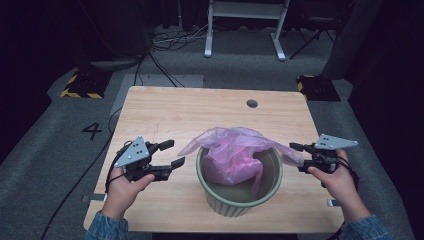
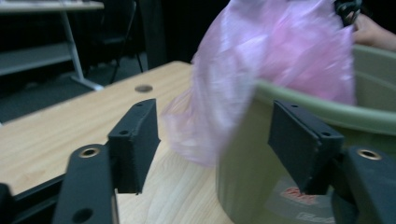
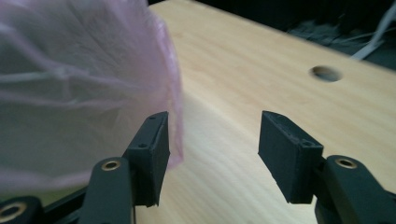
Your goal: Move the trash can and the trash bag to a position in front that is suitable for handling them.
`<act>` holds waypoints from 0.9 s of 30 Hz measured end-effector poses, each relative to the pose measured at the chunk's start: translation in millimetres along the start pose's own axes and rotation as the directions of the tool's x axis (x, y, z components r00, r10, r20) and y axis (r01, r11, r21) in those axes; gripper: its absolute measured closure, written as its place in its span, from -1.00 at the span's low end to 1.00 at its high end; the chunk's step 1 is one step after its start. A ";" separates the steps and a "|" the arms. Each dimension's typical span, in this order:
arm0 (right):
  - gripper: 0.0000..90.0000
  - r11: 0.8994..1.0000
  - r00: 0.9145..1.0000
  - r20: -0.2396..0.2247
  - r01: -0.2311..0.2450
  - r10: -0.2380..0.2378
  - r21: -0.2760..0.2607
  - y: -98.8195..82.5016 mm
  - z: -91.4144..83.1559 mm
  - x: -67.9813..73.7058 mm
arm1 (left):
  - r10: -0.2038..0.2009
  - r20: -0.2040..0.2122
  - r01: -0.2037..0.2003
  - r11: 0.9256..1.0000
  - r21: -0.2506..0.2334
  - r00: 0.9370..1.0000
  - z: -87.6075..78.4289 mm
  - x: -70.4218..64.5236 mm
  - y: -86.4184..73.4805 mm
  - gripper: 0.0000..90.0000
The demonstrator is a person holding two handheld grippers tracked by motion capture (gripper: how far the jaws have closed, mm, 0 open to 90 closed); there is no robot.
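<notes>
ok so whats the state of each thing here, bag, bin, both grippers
pink bag: sits loosely in the bin, edges bunched up and draped over the rim on both sides, not yet fitted
green bin: upright on the table
left gripper: open, holding nothing, beside the bin
right gripper: open, empty, at the bag's edge

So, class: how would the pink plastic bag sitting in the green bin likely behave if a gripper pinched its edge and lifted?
The pink plastic bag is thin, see-through and crumpled, so it is probably floppy and very light. It drapes loosely over the rim of the green bin, so a pull would likely drag it out. Its glossy film may slip between pads.
</notes>
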State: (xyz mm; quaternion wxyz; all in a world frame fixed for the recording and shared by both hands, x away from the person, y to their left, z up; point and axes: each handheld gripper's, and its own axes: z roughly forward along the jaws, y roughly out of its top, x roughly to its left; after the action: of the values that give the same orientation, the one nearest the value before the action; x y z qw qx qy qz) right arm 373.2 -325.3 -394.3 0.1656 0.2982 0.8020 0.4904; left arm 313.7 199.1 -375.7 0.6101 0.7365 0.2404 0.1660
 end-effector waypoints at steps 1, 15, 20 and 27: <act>-0.04 1.000 1.000 0.016 -0.001 0.002 -0.019 -0.6 -7.2 -2.2 | 0.007 0.001 -0.007 1.000 -0.001 1.000 -2.2 -3.1 1.2 -0.28; -0.06 0.985 0.995 -0.043 0.088 -0.096 -0.148 32.6 -75.5 22.2 | 0.045 -0.021 -0.044 0.998 0.033 0.999 19.0 -3.2 7.2 -0.33; -0.11 0.987 0.985 -0.123 0.102 -0.118 -0.127 41.1 -67.0 41.4 | 0.003 0.001 -0.003 0.999 0.043 1.000 27.0 6.6 3.8 -0.25; 0.98 0.991 0.978 -0.177 0.090 -0.107 -0.103 41.0 -40.4 49.7 | 0.008 0.095 -0.012 0.999 0.046 0.995 31.5 6.3 1.1 0.86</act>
State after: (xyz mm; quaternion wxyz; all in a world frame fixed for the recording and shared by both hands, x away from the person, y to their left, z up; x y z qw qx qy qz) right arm 325.5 -307.2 -337.9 0.1299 0.2037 0.8034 0.5443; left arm 336.1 176.6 -381.2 0.6027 0.7587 0.2112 0.1284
